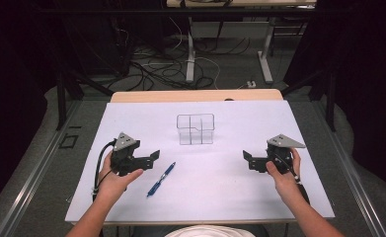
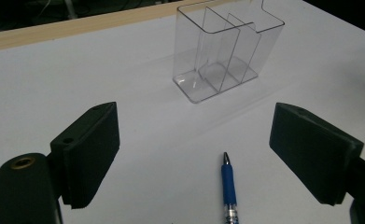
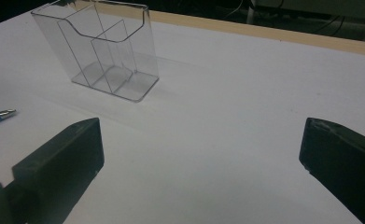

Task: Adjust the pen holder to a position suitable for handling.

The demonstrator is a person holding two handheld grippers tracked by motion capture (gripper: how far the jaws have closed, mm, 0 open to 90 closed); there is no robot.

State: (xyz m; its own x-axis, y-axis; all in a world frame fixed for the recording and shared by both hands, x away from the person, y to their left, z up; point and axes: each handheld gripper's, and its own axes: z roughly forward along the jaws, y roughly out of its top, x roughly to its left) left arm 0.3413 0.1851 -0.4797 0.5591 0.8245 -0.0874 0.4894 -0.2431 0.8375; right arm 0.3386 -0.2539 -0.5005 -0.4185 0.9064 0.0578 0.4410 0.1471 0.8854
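Left gripper [image 2: 194, 158]: being held released, jaws apart on either side of the pen tip, nothing clamped.
Right gripper [image 3: 201, 163]: being held released, empty.
Pen [image 1: 161, 179]: lying on the white table [image 1: 230, 187], near the left gripper, in front of the clear organizer [image 1: 196, 129].

The blue pen [image 2: 228, 191] runs off the bottom edge — and off the left edge in the right gripper view.

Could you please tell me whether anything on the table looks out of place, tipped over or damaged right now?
Nothing stands out. The clear organizer stands upright and empty on the white table cover, with no visible cracks. The blue pen lies flat and loose beside the left gripper, apart from the organizer. Both the left and right gripper are open, holding nothing.
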